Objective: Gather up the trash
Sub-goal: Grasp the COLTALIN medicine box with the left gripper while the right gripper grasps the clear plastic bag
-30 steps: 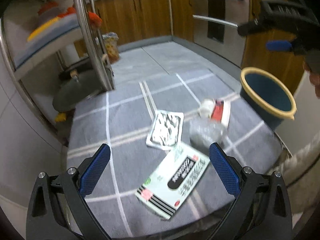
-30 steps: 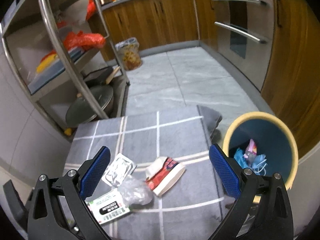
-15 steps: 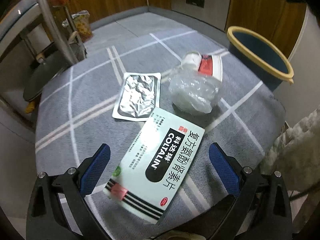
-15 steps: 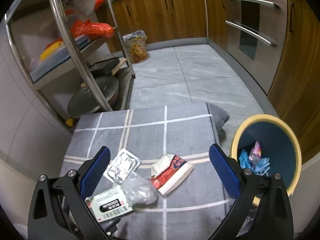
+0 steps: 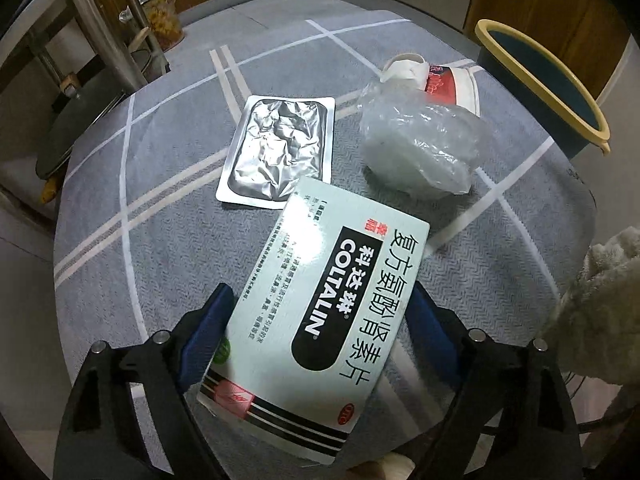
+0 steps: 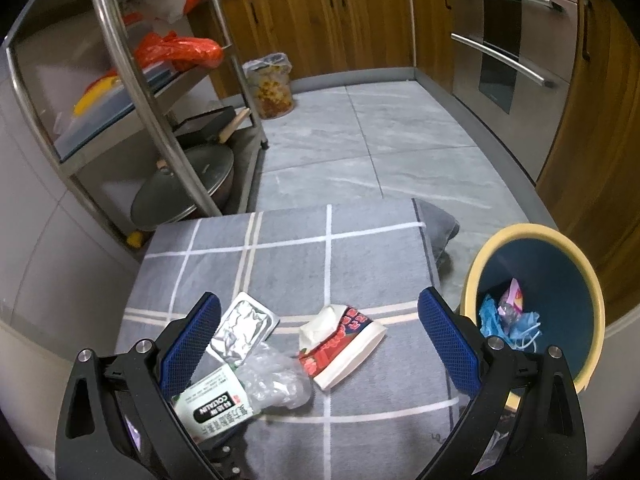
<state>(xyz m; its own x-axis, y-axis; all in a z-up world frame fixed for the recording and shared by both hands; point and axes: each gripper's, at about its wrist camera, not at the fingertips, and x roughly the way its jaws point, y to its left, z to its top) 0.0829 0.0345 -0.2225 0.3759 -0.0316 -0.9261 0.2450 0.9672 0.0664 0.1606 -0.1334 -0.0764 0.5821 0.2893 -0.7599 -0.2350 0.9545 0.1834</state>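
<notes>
Now, left wrist view: the left gripper (image 5: 318,320) is clamped on the medicine box (image 5: 320,316), near edge of the mat (image 5: 168,128); foil pack (image 5: 278,150) and plastic wrap (image 5: 420,148) lie beyond. Right wrist view: the right gripper (image 6: 320,344) hangs wide apart, empty; the tissue pack (image 6: 340,344) awaits, and the bin (image 6: 576,308) on the right already holds scraps.

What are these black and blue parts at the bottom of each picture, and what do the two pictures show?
They are handheld grippers; a person carries one in each hand, each with its own camera looking along the fingers. In the left view, the left gripper closes around a COLTALIN medicine box on the grey checked cloth. Beside it lie a foil blister pack, a crumpled clear plastic bag and a red and white tissue pack. In the right view, the right gripper is open and empty, above the same litter; the blue bin already holds trash.
</notes>
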